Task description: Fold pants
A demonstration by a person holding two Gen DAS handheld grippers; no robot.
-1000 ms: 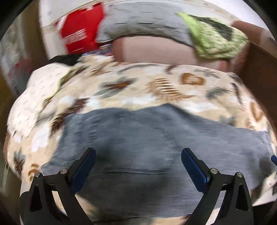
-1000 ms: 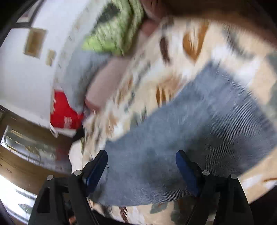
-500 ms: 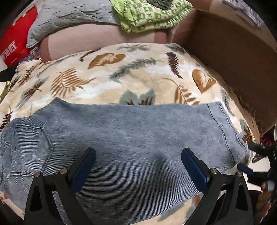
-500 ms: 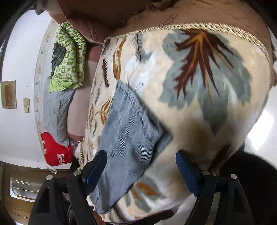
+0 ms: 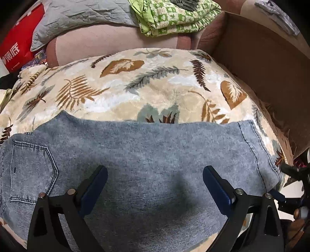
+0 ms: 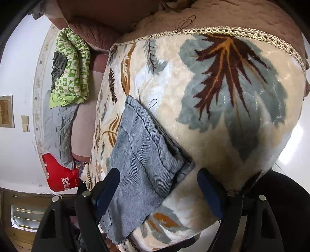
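Far left, left wrist view: red bag (image 5: 15,46) with white Chinese characters, one reading 底, smaller print below too small to read; same red bag (image 6: 58,178) low left in right wrist view. Beside it grey quilted cover (image 5: 81,13), then green-and-white patterned quilt (image 5: 174,17) folded on the sofa back.

Blue denim pants (image 5: 147,164) laid flat along near edge of leaf-print blanket (image 5: 139,83), back pocket at left, hem at right. Already doubled, layered hem edges showing in right wrist view (image 6: 147,155).

Left gripper (image 5: 155,186) angled steeply down over mid-leg, blue pads wide apart, nothing between them, denim beneath, contact not certain.

Right gripper (image 6: 158,186) tilted down and rolled, pointing at hem corner; jaws spread wide, corner of pants lying in the gap, pads not pressing it.

Far right, left wrist view: brown cardboard box (image 5: 271,81) against blanket edge
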